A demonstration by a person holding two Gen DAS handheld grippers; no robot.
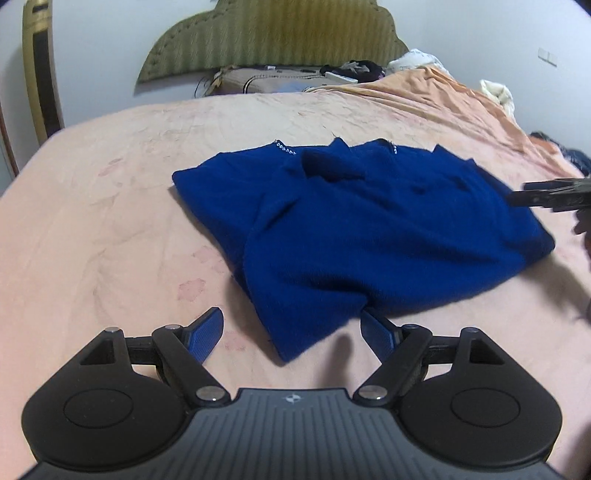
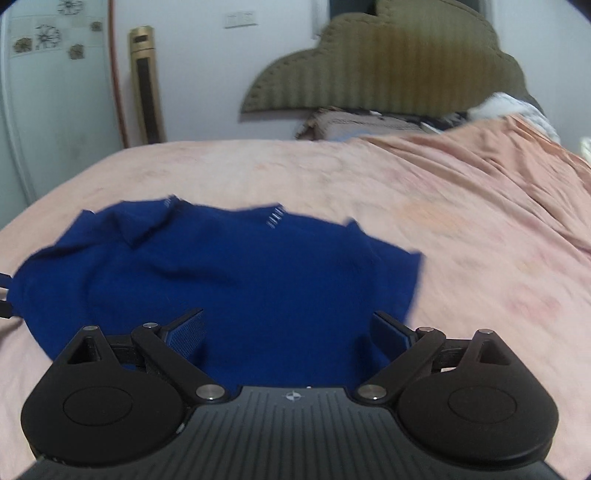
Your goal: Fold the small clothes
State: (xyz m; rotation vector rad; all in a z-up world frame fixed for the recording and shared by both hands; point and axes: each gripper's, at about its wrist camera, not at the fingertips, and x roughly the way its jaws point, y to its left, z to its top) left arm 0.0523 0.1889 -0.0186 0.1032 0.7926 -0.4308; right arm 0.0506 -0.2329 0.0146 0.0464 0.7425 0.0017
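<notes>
Both claws released, hovering at the near edge of a blue garment on the bed.

The left gripper (image 1: 291,332) gapes over a near corner of the blue knit top (image 1: 369,229); the right gripper (image 2: 288,332) spreads empty above its hem. The top lies crumpled mid-bed on the pink sheet (image 1: 92,229), its collar toward the green headboard (image 1: 266,33).

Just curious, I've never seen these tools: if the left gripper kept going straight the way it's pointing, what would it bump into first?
Most likely the blue garment on the pink bedsheet. The left gripper is open, its near hem lying just ahead between the fingers, though depth is hard to judge here.
</notes>
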